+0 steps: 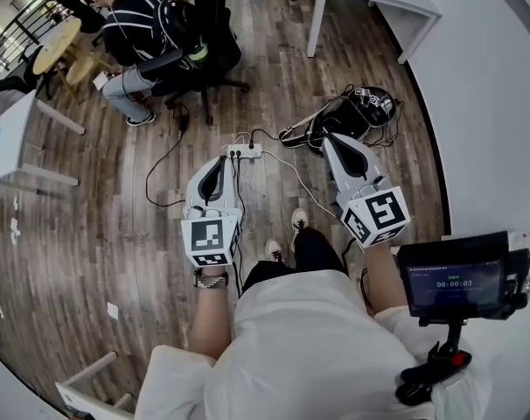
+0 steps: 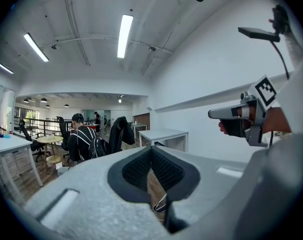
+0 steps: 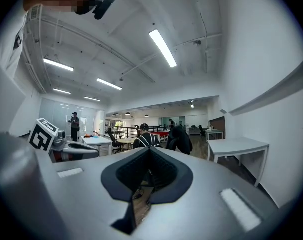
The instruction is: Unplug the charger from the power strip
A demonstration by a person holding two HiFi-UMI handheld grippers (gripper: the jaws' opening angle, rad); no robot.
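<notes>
**Both claws shut and empty, power strip on the floor ahead**

The person stands on a wooden floor (image 1: 116, 234) with a claw held out in each hand. The left claw (image 1: 219, 161) has its jaws pressed together with nothing between them. Its own view shows the dark pads (image 2: 164, 170) meeting along one line, with only a strip of floor visible below them. The right claw (image 1: 330, 137) is closed and empty in the same way, its pads (image 3: 161, 171) meeting in its own view. Neither claw touches anything.

The white power strip (image 1: 245, 151) lies on the floor beyond the person's shoes (image 1: 298, 220). In the head view it sits between the two claws, just past the left claw's tip. Dark plugs sit in it, but they are too small to tell which is the charger. A white cable (image 1: 296, 182) runs from the strip back toward the shoes, and a black cable (image 1: 160, 169) loops over the floor to its left.

A black bag (image 1: 357, 116) with tangled cords lies near the strip by the white wall. Farther off, a seated person (image 1: 134, 24) in a striped top occupies an office chair.
</notes>
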